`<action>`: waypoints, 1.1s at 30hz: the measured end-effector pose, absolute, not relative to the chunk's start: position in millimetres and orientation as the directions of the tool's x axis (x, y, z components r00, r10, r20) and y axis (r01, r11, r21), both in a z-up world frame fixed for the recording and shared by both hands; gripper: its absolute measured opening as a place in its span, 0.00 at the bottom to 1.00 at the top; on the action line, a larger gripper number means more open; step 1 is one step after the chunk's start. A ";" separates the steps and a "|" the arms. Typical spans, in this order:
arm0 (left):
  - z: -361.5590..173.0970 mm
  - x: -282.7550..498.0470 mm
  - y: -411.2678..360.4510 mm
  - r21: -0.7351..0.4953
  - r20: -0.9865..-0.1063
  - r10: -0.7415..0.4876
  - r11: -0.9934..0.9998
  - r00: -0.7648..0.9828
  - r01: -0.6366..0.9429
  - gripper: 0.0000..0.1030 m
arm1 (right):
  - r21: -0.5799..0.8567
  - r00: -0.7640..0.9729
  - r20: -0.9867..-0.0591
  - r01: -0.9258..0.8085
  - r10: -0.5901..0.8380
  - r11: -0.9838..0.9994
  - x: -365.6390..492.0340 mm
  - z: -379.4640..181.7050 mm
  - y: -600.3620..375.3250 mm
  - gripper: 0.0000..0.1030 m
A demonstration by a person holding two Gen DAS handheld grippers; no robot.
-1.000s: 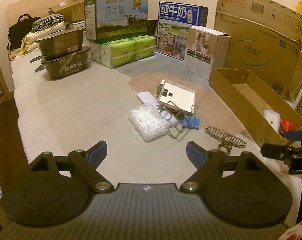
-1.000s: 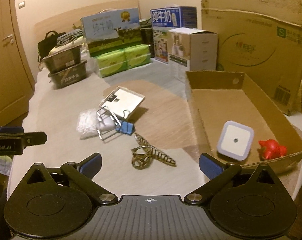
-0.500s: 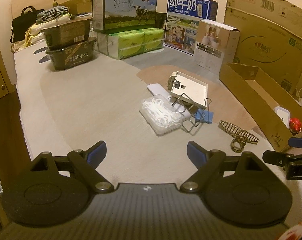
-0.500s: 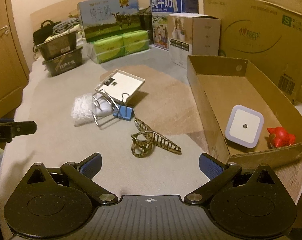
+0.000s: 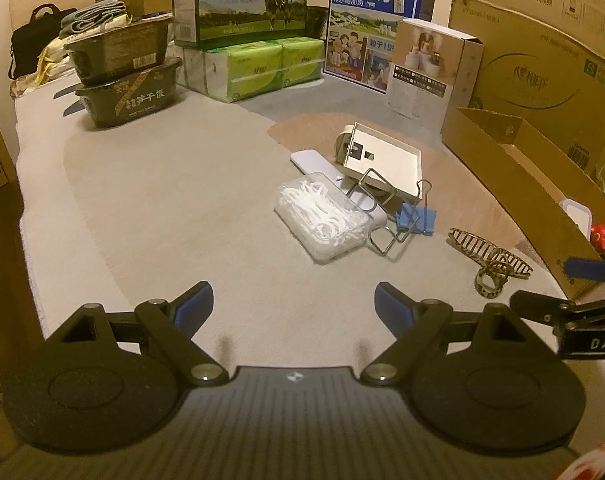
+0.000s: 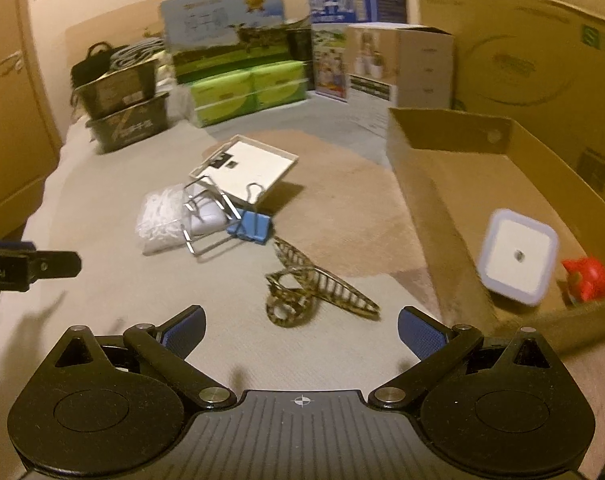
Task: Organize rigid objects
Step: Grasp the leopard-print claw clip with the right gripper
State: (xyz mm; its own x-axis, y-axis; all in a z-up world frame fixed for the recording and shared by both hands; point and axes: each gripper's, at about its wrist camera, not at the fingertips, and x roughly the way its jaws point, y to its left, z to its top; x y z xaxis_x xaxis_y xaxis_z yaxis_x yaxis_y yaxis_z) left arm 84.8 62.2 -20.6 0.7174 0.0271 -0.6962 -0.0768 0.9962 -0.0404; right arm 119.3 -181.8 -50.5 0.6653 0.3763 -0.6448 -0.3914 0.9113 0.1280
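A patterned hair claw (image 6: pixel 318 292) lies on the bed just ahead of my open, empty right gripper (image 6: pixel 300 330); it also shows in the left wrist view (image 5: pixel 488 262). Behind it are a blue binder clip (image 6: pixel 252 226), a clear box of floss picks (image 5: pixel 322 216), a wire holder (image 6: pixel 206 216) and a tilted white flat box (image 6: pixel 248 168). The open cardboard box (image 6: pixel 434 200) on the right holds a white square night light (image 6: pixel 516 256) and a red toy (image 6: pixel 590 278). My left gripper (image 5: pixel 294 308) is open and empty, short of the floss box.
Milk cartons (image 5: pixel 242 0), green tissue packs (image 5: pixel 258 68), dark food tubs (image 5: pixel 126 80) and a white carton (image 5: pixel 430 68) line the back. A large cardboard sheet (image 5: pixel 542 60) stands at the right. A wooden door (image 6: pixel 6 100) is at the left.
Both grippers have moved forward toward the pile. The hair claw now sits closer between the right gripper's fingers. Both stay open.
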 end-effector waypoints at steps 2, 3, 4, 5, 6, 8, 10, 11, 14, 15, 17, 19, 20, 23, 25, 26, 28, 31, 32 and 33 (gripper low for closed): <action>-23.2 89.4 63.6 -0.040 -0.699 0.027 0.996 0.715 -0.077 0.84 | 0.079 0.668 -0.645 -0.425 0.372 0.902 124.1 -53.5 -173.8 0.89; -24.0 90.8 64.3 -0.041 -0.700 0.026 0.996 0.714 -0.076 0.84 | 0.048 0.663 -0.654 -0.445 0.365 0.894 128.4 -56.3 -169.3 0.86; -25.1 93.0 64.8 -0.042 -0.701 0.024 0.996 0.713 -0.075 0.84 | 0.024 0.658 -0.663 -0.460 0.359 0.888 133.0 -58.6 -166.0 0.80; -25.7 95.0 65.1 -0.042 -0.701 0.023 0.996 0.713 -0.073 0.84 | 0.007 0.655 -0.669 -0.469 0.353 0.883 137.2 -61.7 -163.9 0.77; -26.7 97.2 65.2 -0.043 -0.702 0.021 0.997 0.712 -0.071 0.84 | -0.011 0.649 -0.677 -0.481 0.347 0.877 142.0 -64.8 -162.1 0.77; -28.6 101.1 65.4 -0.048 -0.703 0.015 0.996 0.711 -0.069 0.84 | -0.037 0.640 -0.688 -0.502 0.342 0.864 150.2 -70.2 -159.7 0.75; -30.9 105.0 65.3 -0.059 -0.702 0.002 0.996 0.713 -0.061 0.84 | -0.062 0.628 -0.703 -0.522 0.334 0.851 157.5 -76.5 -157.1 0.72; -32.1 107.0 64.6 -0.064 -0.702 -0.006 0.996 0.712 -0.055 0.84 | -0.069 0.621 -0.712 -0.527 0.328 0.847 161.1 -79.8 -155.9 0.69; -35.0 112.4 61.3 -0.067 -0.704 -0.019 0.997 0.710 -0.040 0.84 | -0.055 0.593 -0.730 -0.546 0.340 0.836 169.8 -88.1 -156.6 0.65; -35.6 113.7 60.8 -0.070 -0.704 -0.023 0.997 0.710 -0.037 0.84 | -0.053 0.591 -0.728 -0.553 0.347 0.831 170.6 -88.7 -156.8 0.64; -36.9 114.8 59.4 -0.072 -0.705 -0.028 0.997 0.708 -0.032 0.84 | -0.053 0.587 -0.733 -0.554 0.344 0.831 170.8 -87.5 -156.3 0.63; -37.7 115.1 58.1 -0.074 -0.706 -0.031 0.997 0.707 -0.030 0.84 | -0.028 0.571 -0.745 -0.545 0.346 0.838 170.3 -85.0 -156.6 0.63; -38.0 115.2 58.1 -0.075 -0.707 -0.032 0.997 0.706 -0.030 0.84 | -0.007 0.559 -0.751 -0.539 0.352 0.842 169.5 -83.4 -157.0 0.63; -38.5 114.8 57.9 -0.073 -0.711 -0.031 0.997 0.703 -0.030 0.84 | 0.081 0.520 -0.765 -0.509 0.381 0.857 164.4 -78.5 -158.6 0.63; -38.4 113.1 58.0 -0.074 -0.712 -0.032 0.997 0.702 -0.030 0.84 | 0.156 0.492 -0.760 -0.496 0.425 0.854 159.9 -75.5 -160.8 0.63; -38.3 112.0 58.1 -0.074 -0.711 -0.032 0.997 0.702 -0.029 0.84 | 0.177 0.483 -0.757 -0.498 0.441 0.849 157.6 -74.2 -160.9 0.64; -38.0 110.6 58.8 -0.073 -0.711 -0.031 0.997 0.702 -0.030 0.84 | 0.191 0.465 -0.753 -0.523 0.466 0.831 152.9 -72.9 -160.0 0.64; -37.8 109.4 59.6 -0.074 -0.711 -0.031 0.997 0.702 -0.031 0.84 | 0.187 0.452 -0.747 -0.560 0.487 0.807 151.3 -73.5 -161.7 0.64; -37.8 109.3 59.8 -0.075 -0.711 -0.032 0.997 0.703 -0.030 0.84 | 0.185 0.455 -0.744 -0.564 0.489 0.805 152.5 -73.8 -162.9 0.64; -37.4 108.7 60.0 -0.077 -0.710 -0.035 0.997 0.704 -0.028 0.84 | 0.182 0.461 -0.739 -0.566 0.491 0.804 153.5 -74.1 -165.1 0.64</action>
State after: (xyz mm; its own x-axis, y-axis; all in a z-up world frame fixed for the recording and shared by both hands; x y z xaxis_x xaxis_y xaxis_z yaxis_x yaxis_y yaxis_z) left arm 108.7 60.0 -37.4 0.7037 -0.0350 -0.7096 -0.0283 0.9966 -0.0772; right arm 153.5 -165.1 -74.1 0.4607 0.4911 -0.7394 -0.5655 0.8044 0.1819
